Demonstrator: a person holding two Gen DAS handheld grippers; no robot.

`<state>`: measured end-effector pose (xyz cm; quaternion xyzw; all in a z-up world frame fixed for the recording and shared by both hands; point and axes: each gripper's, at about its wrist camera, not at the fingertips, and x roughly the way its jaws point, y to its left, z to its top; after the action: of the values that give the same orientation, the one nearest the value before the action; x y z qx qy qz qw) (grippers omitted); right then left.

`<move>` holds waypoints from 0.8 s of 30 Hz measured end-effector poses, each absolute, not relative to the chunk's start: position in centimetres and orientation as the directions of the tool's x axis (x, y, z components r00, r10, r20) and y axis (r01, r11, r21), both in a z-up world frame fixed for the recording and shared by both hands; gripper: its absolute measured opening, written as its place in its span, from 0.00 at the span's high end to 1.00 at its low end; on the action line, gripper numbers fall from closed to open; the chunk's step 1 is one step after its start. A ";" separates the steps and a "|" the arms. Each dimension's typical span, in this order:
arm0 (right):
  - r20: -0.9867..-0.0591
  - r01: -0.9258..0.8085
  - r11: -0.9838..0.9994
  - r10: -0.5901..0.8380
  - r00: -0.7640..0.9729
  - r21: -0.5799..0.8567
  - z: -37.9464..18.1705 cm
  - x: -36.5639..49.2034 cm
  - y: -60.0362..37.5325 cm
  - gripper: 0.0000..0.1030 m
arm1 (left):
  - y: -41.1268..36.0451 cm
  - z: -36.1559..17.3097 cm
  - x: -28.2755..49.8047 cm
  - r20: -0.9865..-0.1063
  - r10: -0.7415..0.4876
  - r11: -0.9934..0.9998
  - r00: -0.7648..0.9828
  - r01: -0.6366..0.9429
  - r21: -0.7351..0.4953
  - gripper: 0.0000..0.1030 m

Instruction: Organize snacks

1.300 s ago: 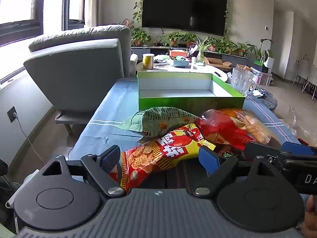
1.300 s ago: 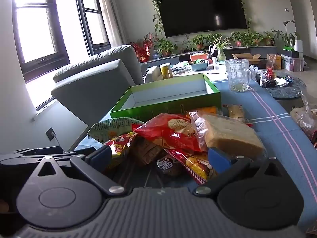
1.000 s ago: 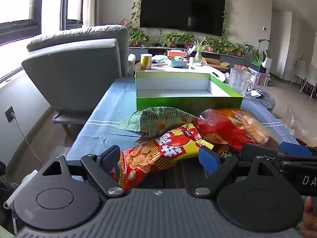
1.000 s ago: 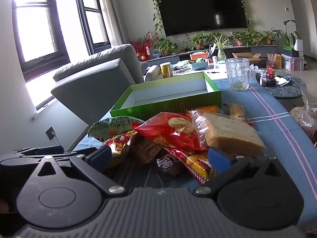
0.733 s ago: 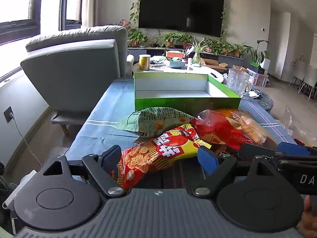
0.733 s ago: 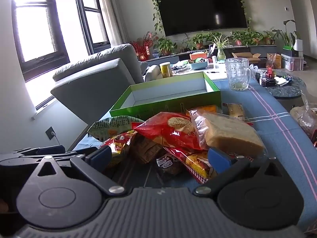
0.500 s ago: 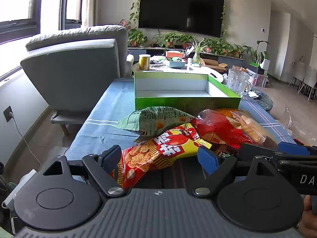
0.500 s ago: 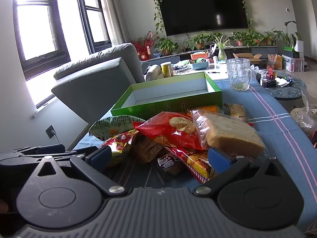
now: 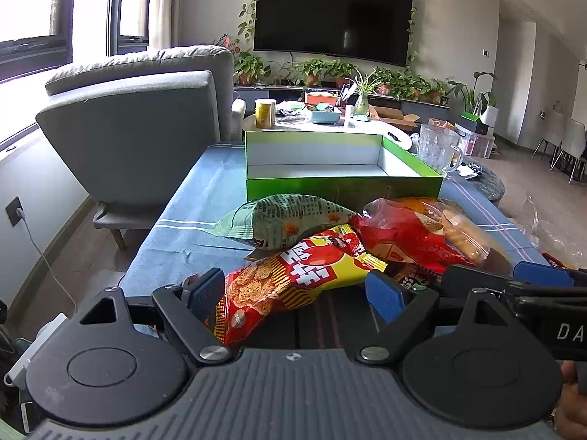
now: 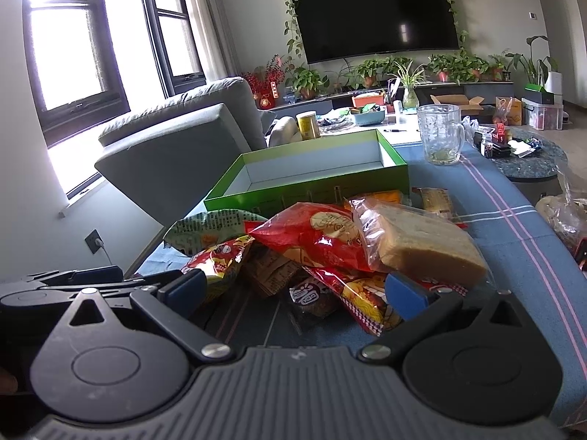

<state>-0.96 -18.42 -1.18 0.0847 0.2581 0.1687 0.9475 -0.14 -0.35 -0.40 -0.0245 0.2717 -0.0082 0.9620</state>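
Observation:
A pile of snack bags lies on the blue tablecloth (image 9: 190, 227) in front of an empty green box (image 9: 341, 168) (image 10: 315, 176). My left gripper (image 9: 293, 289) is open around the near end of the red-and-yellow cracker bag (image 9: 290, 278); behind that lie a pale green bag (image 9: 286, 216) and a red bag (image 9: 403, 234). My right gripper (image 10: 297, 293) is open low over the pile's near edge, with a small dark packet (image 10: 312, 295) between its fingers. The red bag (image 10: 315, 234) and a clear bag of bread (image 10: 422, 242) lie just beyond. The left gripper's body shows at the right wrist view's left edge.
A glass mug (image 10: 440, 134) stands on the table right of the box. A grey armchair (image 9: 139, 121) sits to the left. A low table with a yellow can (image 9: 265, 113) and clutter is behind the box. A round side table (image 10: 524, 157) is at the right.
Both views drifted only slightly; the left gripper edged a little toward the cracker bag. Both grippers stayed open and the snacks did not move.

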 end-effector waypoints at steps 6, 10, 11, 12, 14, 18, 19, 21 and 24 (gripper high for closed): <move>-0.467 -0.277 0.928 0.365 0.805 0.249 -1.2 -0.9 -18.4 0.01 | -0.3 -0.4 -0.1 -0.528 -0.026 0.999 0.849 -0.001 -0.051 0.20; -0.469 -0.276 0.928 0.366 0.804 0.251 -1.2 -0.9 -18.3 0.01 | -0.4 -0.4 -0.1 -0.529 -0.026 0.999 0.848 -0.002 -0.051 0.20; -0.469 -0.276 0.928 0.366 0.804 0.251 -1.2 -0.9 -18.3 0.01 | -0.4 -0.4 -0.1 -0.530 -0.026 0.999 0.848 -0.002 -0.051 0.20; -0.469 -0.276 0.927 0.367 0.803 0.252 -1.3 -0.9 -18.3 0.01 | -0.4 -0.4 -0.1 -0.530 -0.026 0.999 0.847 -0.002 -0.051 0.20; -0.471 -0.276 0.927 0.368 0.801 0.255 -1.3 -0.8 -18.3 0.01 | -0.4 -0.4 0.0 -0.534 -0.027 0.999 0.845 0.000 -0.051 0.20; -0.477 -0.271 0.926 0.368 0.798 0.262 -1.5 -0.7 -18.4 0.01 | -0.3 -0.5 0.0 -0.538 -0.030 0.999 0.843 0.002 -0.053 0.20; -0.477 -0.270 0.926 0.368 0.798 0.264 -1.5 -0.7 -18.4 0.01 | -0.3 -0.5 0.0 -0.537 -0.030 0.999 0.843 0.002 -0.053 0.20; -0.478 -0.269 0.926 0.369 0.797 0.266 -1.5 -0.7 -18.5 0.01 | -0.3 -0.5 0.0 -0.538 -0.030 0.999 0.843 0.002 -0.053 0.20; -0.478 -0.269 0.926 0.369 0.797 0.267 -1.5 -0.7 -18.5 0.01 | -0.3 -0.5 0.0 -0.538 -0.029 0.999 0.842 0.002 -0.052 0.20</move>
<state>-0.73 -18.51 -1.52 0.0930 0.2702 0.1690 0.9433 -0.03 -0.35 -0.53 -0.0246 0.2805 -0.0080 0.9595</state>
